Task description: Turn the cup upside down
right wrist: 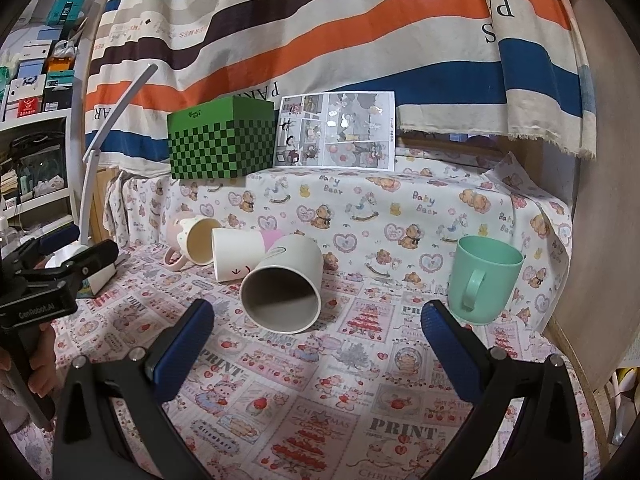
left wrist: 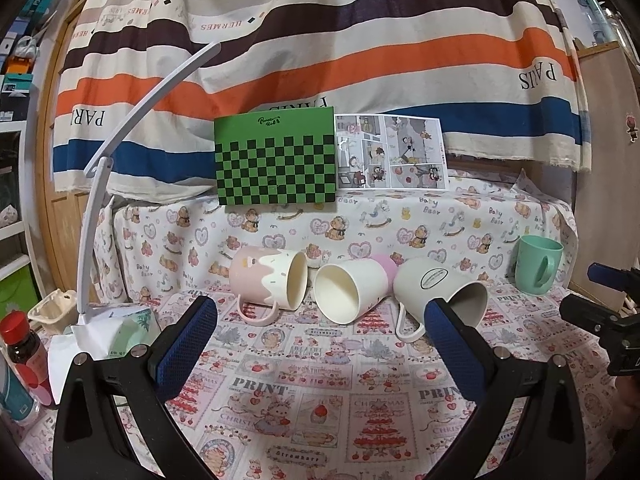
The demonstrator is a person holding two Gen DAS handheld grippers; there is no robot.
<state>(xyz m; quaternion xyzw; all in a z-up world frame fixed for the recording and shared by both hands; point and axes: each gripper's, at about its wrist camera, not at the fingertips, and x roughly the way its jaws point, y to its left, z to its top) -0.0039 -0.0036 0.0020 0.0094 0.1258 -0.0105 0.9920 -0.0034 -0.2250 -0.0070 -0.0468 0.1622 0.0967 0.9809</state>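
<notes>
Three cups lie on their sides on the printed cloth: a pink mug (left wrist: 268, 278) (right wrist: 196, 240), a white paper cup (left wrist: 348, 292) (right wrist: 236, 254) and a grey-white mug (left wrist: 440, 290) (right wrist: 286, 284), mouths toward me. A mint green mug (left wrist: 538, 264) (right wrist: 482, 280) stands upright at the right. My left gripper (left wrist: 320, 320) is open and empty, in front of the paper cup. My right gripper (right wrist: 318, 320) is open and empty, in front of the grey-white mug; it also shows at the right edge of the left wrist view (left wrist: 604, 304).
A green checkered box (left wrist: 276, 160) (right wrist: 222, 140) and a comic sheet (left wrist: 390, 152) (right wrist: 336, 130) stand on the raised ledge behind. A white desk lamp (left wrist: 120, 168) (right wrist: 100, 148), a red-capped bottle (left wrist: 24, 356) and a tissue pack (left wrist: 124, 332) sit at the left.
</notes>
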